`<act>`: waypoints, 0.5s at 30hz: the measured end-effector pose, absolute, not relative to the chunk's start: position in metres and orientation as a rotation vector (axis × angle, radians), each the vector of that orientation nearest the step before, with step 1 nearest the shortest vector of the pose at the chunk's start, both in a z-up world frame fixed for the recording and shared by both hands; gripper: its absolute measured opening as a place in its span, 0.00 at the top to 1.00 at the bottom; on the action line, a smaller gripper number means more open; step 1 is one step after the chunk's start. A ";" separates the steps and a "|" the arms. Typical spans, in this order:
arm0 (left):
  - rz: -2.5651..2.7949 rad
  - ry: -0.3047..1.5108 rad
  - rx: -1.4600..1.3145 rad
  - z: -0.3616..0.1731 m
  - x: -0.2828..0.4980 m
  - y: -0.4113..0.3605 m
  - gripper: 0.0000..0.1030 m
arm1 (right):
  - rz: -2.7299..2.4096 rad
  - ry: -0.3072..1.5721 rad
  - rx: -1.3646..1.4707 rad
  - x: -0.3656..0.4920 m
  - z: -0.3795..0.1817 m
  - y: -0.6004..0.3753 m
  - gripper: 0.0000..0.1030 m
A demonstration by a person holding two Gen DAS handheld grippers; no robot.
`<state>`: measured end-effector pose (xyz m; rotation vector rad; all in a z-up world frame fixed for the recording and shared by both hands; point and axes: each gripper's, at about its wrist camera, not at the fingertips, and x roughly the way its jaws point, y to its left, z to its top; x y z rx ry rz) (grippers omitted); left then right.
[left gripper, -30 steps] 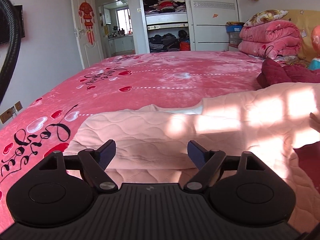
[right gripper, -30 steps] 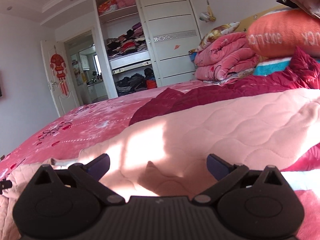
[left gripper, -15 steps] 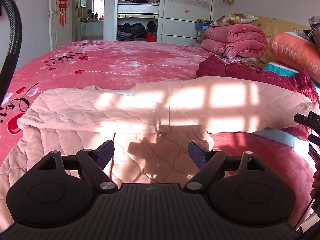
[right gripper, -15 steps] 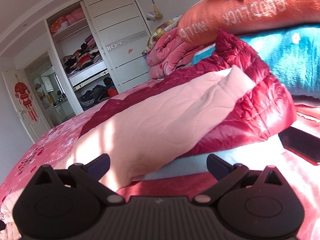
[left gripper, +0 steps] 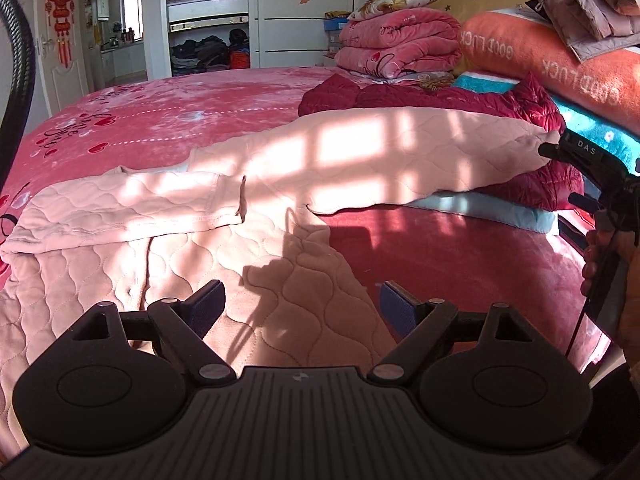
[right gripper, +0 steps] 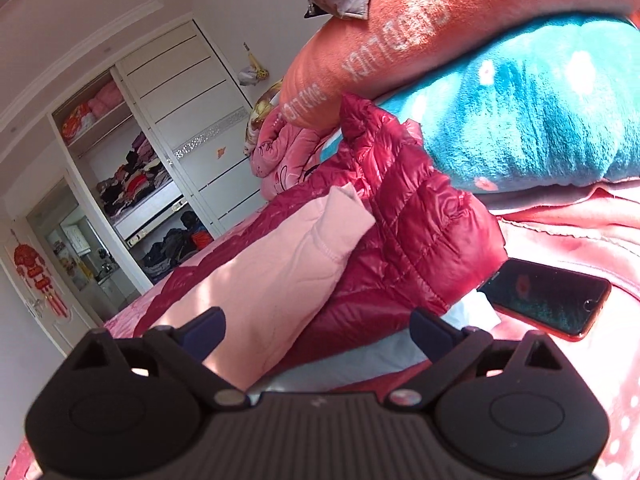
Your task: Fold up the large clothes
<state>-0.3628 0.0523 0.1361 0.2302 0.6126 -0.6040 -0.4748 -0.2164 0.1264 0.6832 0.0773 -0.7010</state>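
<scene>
A large pink quilted garment (left gripper: 224,256) lies spread on the red bed. One sleeve is folded across its top at the left. The other sleeve (left gripper: 400,156) stretches right, its cuff (right gripper: 336,228) resting on a dark red puffer jacket (right gripper: 408,232). My left gripper (left gripper: 302,306) is open and empty just above the garment's body. My right gripper (right gripper: 318,326) is open and empty, tilted, close before the sleeve's cuff end. It also shows at the right edge of the left wrist view (left gripper: 576,156), next to the cuff.
A red phone (right gripper: 548,298) lies on the bed right of the jacket. A teal cushion (right gripper: 532,120) and an orange rolled blanket (left gripper: 552,68) are stacked behind it. Folded pink quilts (left gripper: 400,44) and an open wardrobe (left gripper: 208,20) stand farther back.
Both grippers swung right along the garment. The right gripper travelled out to the sleeve's cuff by the jacket and tilted. Both stayed open.
</scene>
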 end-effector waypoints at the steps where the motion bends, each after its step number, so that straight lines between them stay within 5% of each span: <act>1: -0.607 0.615 0.245 0.135 -0.363 0.051 0.00 | -0.697 0.066 0.690 -0.474 0.126 -0.220 0.09; 10: -0.593 0.663 0.239 0.122 -0.340 0.048 0.00 | -0.602 -0.032 0.782 -0.454 0.120 -0.258 0.36; 15: -0.571 0.678 0.199 0.116 -0.322 0.057 0.00 | -0.579 -0.027 0.777 -0.437 0.118 -0.266 0.40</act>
